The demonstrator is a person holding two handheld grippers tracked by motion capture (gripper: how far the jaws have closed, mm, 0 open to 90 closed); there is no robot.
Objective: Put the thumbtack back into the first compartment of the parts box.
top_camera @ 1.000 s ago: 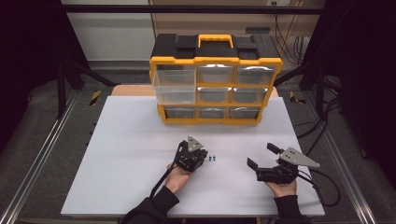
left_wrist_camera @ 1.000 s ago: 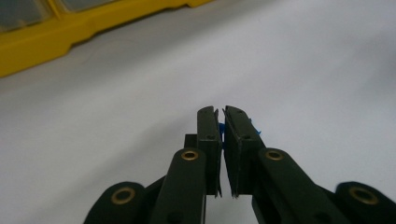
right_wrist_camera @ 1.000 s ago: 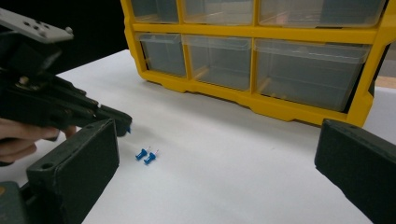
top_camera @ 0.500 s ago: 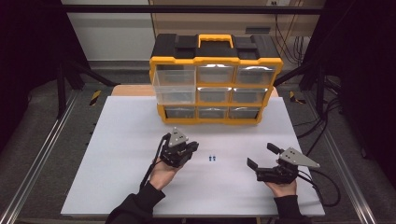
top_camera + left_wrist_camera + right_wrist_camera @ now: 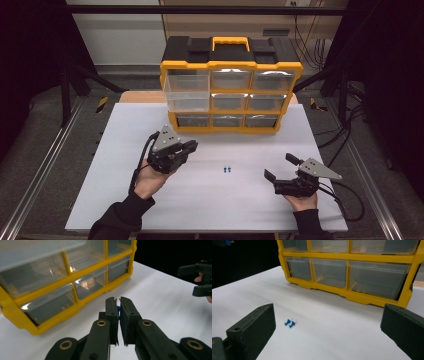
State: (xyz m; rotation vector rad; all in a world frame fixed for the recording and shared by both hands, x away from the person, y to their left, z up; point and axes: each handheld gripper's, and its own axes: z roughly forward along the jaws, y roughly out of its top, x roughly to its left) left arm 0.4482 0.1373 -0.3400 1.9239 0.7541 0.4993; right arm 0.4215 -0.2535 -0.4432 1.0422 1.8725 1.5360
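Observation:
A yellow and black drawer organiser stands at the back of the white table; its upper left clear drawer is pulled out. Two blue pushpins lie side by side mid-table. My left gripper is raised in front of the organiser's lower left drawers, shut on a small blue pushpin that peeks out between the jaws. My right gripper rests near the table's front right, open wide and holding nothing, its jaws facing the pins and the organiser.
The organiser's other clear drawers are closed. Aluminium rails run along both sides of the table, and cables trail at the right. Bare white surface lies between the two grippers.
My left gripper has moved left and away from the two pins, toward the organiser's left side, staying shut. The right gripper has not moved.

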